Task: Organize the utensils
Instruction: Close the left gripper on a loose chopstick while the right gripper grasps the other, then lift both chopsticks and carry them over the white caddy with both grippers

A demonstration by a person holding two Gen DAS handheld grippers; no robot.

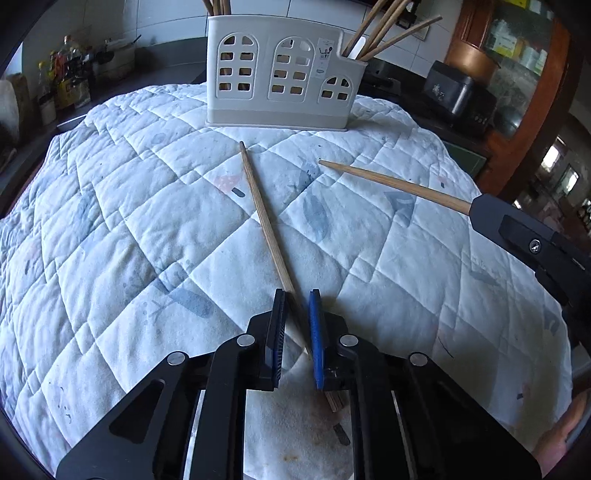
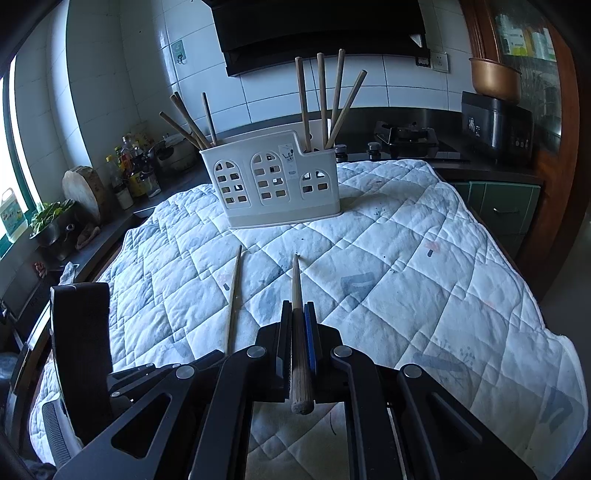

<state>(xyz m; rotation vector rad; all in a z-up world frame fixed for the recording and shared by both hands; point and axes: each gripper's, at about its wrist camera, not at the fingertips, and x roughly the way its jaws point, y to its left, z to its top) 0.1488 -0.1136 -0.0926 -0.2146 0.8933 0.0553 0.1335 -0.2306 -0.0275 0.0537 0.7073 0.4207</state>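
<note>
Left chopstick (image 1: pixel 266 225): lies on the quilt (image 1: pixel 129 206), tip toward the holder (image 1: pixel 277 74); my left claw (image 1: pixel 297 325) is clamped on its butt.
Right chopstick (image 2: pixel 295 288): gripped tight in my right claw (image 2: pixel 297 314), tip toward holder.
Holder: upright, chopsticks in both end compartments.

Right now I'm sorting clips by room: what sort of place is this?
Most likely a home kitchen: a gas stove on a dark counter, sauce bottles by the tiled wall, and a range hood above.
</note>
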